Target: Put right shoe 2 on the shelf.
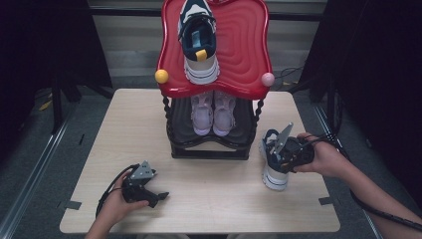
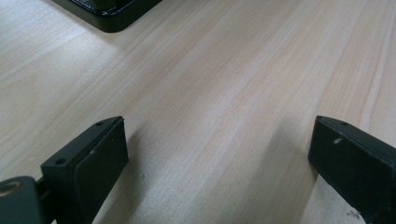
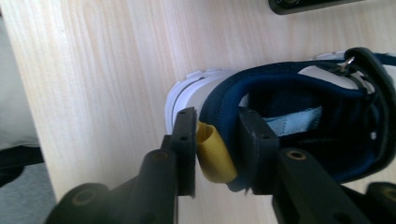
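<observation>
Right gripper (image 3: pixel 217 154) fingers (image 3: pixel 186 149) are clamped on the heel collar of the navy-and-white sneaker (image 3: pixel 299 107): one finger outside the heel, the other inside the opening, yellow pull tab (image 3: pixel 212 154) and navy padding squeezed between them. Narrow gap, fully taken up by the heel. In the high view the same gripper (image 1: pixel 284 152) sits over the sneaker (image 1: pixel 273 167) at the right part of the tabletop (image 1: pixel 209 199), sole down, just right of the black base of the shoe rack (image 1: pixel 209 149).

Left gripper (image 2: pixel 219 158) fingers (image 2: pixel 100 158) stand wide apart, nothing between them, only bare wood under them. That gripper (image 1: pixel 144 189) rests low at the front left of the tabletop, well apart from the sneaker; a corner of the rack base shows ahead of its fingers, to the upper left.

Beyond both pairs of fingers: the matching sneaker (image 1: pixel 199 40) lies on the rack's red top shelf (image 1: pixel 244 50), and a pale pink pair (image 1: pixel 213 112) stands on the lower black shelf.
</observation>
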`<state>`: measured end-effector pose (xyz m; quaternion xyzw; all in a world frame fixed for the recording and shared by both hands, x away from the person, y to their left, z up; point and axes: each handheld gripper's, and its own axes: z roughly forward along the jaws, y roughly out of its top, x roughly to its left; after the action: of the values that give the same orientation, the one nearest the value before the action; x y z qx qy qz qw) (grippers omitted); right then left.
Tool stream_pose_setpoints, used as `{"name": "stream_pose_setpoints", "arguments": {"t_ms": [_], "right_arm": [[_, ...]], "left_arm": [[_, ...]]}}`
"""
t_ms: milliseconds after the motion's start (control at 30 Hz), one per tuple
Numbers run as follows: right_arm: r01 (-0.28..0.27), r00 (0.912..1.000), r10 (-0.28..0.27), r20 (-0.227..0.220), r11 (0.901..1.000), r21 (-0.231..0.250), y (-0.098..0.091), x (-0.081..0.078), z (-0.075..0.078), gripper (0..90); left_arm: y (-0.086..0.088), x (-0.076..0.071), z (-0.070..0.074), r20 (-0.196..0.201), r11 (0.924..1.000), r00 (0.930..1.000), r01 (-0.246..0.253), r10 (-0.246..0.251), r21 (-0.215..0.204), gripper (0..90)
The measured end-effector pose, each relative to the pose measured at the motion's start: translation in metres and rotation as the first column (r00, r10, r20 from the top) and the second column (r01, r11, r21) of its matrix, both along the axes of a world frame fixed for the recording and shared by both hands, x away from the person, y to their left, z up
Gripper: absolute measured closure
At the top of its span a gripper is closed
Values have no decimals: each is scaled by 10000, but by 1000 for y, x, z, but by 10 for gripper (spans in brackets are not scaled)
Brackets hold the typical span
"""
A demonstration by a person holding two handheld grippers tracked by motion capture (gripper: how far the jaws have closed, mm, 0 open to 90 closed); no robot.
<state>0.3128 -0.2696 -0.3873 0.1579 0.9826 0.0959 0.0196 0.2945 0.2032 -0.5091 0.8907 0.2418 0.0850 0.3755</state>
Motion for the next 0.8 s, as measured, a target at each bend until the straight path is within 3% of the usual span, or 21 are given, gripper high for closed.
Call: {"name": "stream_pose_setpoints", "arguments": {"t_ms": [33, 133, 367, 433, 467, 500, 600, 733, 767, 800], "right_arm": [[-213, 9998, 213, -14, 9998, 58, 0, 2, 0, 673], [-272, 9996, 266, -120, 9983, -523, 1, 4, -2, 633], [-629, 9975, 605, -351, 9955, -713, 3, 7, -7, 640], [-665, 9974, 641, -318, 9945, -811, 4, 8, -8, 646], [-391, 9983, 344, -468, 9938, -1037, 5, 6, -7, 646], [-759, 9966, 726, -385, 9930, -905, 5, 9, -9, 647], [-632, 9971, 574, -501, 9905, -1220, 9, 7, -8, 655], [-840, 9956, 781, -519, 9889, -1229, 10, 9, -8, 658], [-598, 9967, 510, -638, 9878, -1436, 11, 8, -8, 657], [-664, 9964, 581, -624, 9877, -1413, 11, 8, -8, 656]], "left_arm": [[0, 0, 0, 2, 10000, 10000, 2, -2, -4, 42], [0, 0, 0, -1, 10000, 10000, 3, -3, -7, 42], [0, 0, 0, -2, 10000, 10000, 9, -9, -2, 41], [0, 0, 0, -4, 10000, 10000, 14, -14, -12, 41], [0, 0, 0, -4, 10000, 10000, 7, -7, -2, 41], [0, 0, 0, -7, 10000, 10000, 11, -11, -15, 41], [0, 0, 0, -5, 10000, 10000, 14, -14, -10, 41], [0, 0, 0, 8, 10000, 10000, 25, -25, 0, 41], [0, 0, 0, 9, 10000, 10000, 22, -22, -2, 41], [0, 0, 0, 9, 10000, 10000, 23, -23, 1, 41]]}}
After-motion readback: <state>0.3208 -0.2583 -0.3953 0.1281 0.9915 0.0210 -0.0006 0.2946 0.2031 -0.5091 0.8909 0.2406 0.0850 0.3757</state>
